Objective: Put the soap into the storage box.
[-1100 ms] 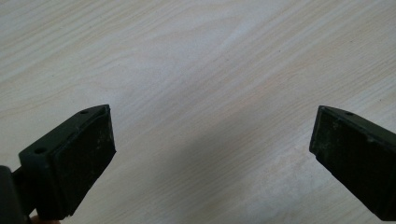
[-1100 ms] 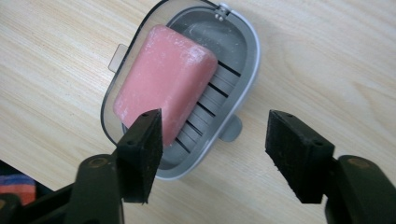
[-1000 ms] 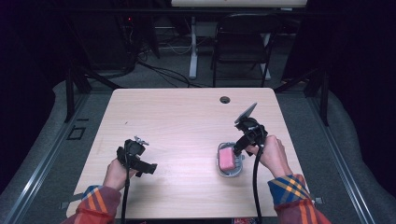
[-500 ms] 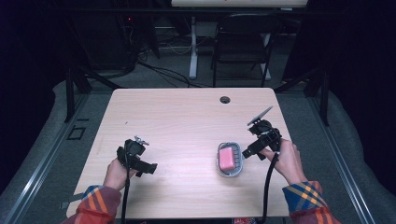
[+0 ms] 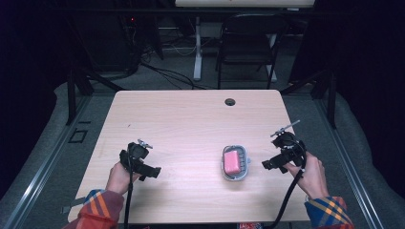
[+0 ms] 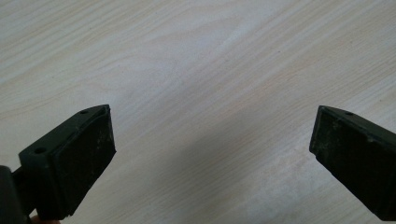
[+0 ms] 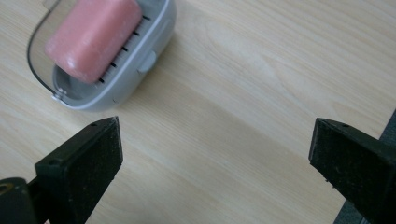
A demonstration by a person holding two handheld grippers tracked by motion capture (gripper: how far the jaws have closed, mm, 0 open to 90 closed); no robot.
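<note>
A pink soap bar (image 5: 232, 161) (image 7: 93, 35) lies in a grey soap dish (image 5: 244, 167) (image 7: 149, 51) on the wooden table (image 5: 191, 124), right of the middle. My right gripper (image 5: 265, 165) (image 7: 212, 163) rests just right of the dish, open, nothing between its jaws. My left gripper (image 5: 154, 172) (image 6: 210, 158) sits at the near left of the table, open over bare wood and well apart from the dish.
A round cable hole (image 5: 230, 101) sits near the table's far edge. A dark chair (image 5: 248, 47) and a white desk leg (image 5: 197, 52) stand beyond the table. The table's right edge (image 7: 385, 130) lies close to my right gripper.
My right gripper has drawn back to the right and lowered, away from the soap dish. The dish, the soap and my left gripper have stayed where they were.
</note>
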